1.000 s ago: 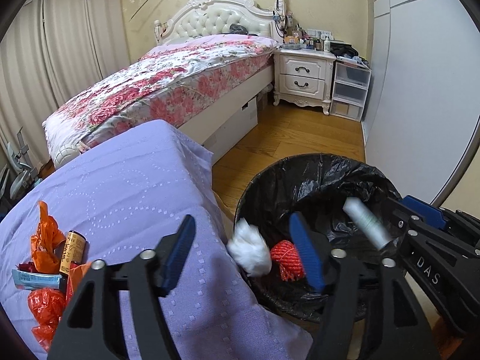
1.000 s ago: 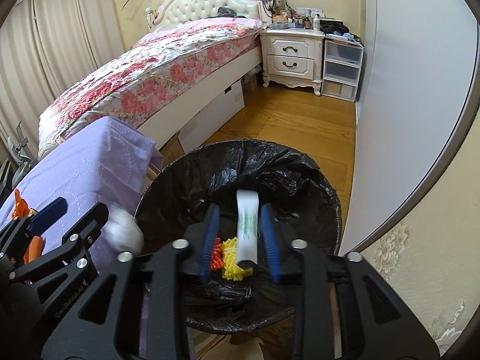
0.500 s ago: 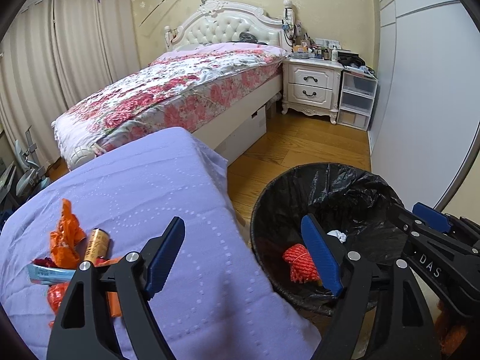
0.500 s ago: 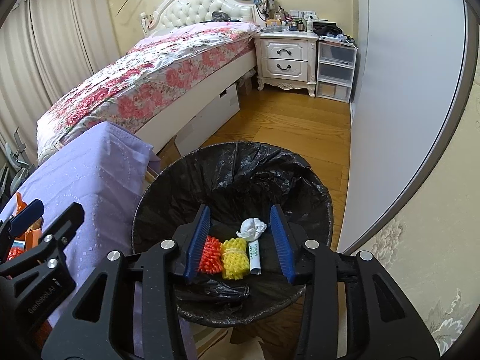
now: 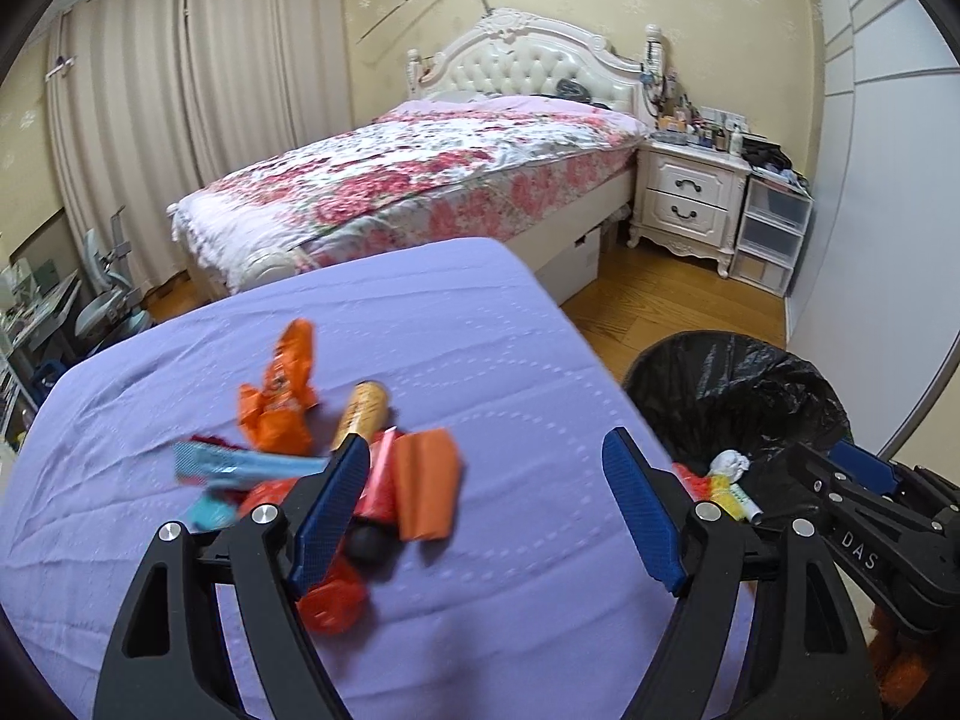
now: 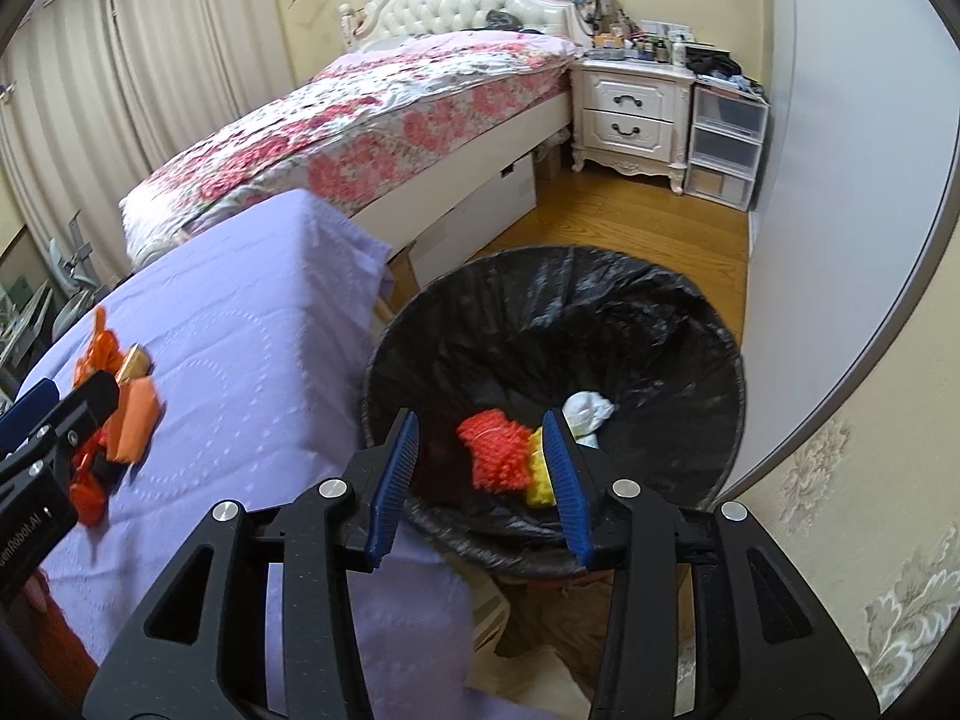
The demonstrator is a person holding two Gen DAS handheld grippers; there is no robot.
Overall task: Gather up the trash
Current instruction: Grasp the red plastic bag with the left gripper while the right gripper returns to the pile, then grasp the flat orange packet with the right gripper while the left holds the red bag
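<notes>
The left gripper (image 5: 486, 504) hangs over the purple cloth (image 5: 420, 324) with its fingers spread wide and nothing between them. The remaining trash, a heap of orange wrappers (image 5: 282, 390), a blue packet (image 5: 240, 465) and a brown tube (image 5: 363, 414), lies just ahead and to the left of those fingers, partly behind the left pad. The tube's long axis seems to run away from the camera (the blur makes this uncertain), so it lies roughly along the fingers rather than across them.

The right gripper (image 6: 483, 474) hovers over the black-lined bin (image 6: 660, 294), fingers apart and empty, well away from the heap. The left hand is the nearer one for the next pick. Red and yellow netting (image 6: 498, 450) and a white wad (image 6: 588, 405) already lie in the bin.
</notes>
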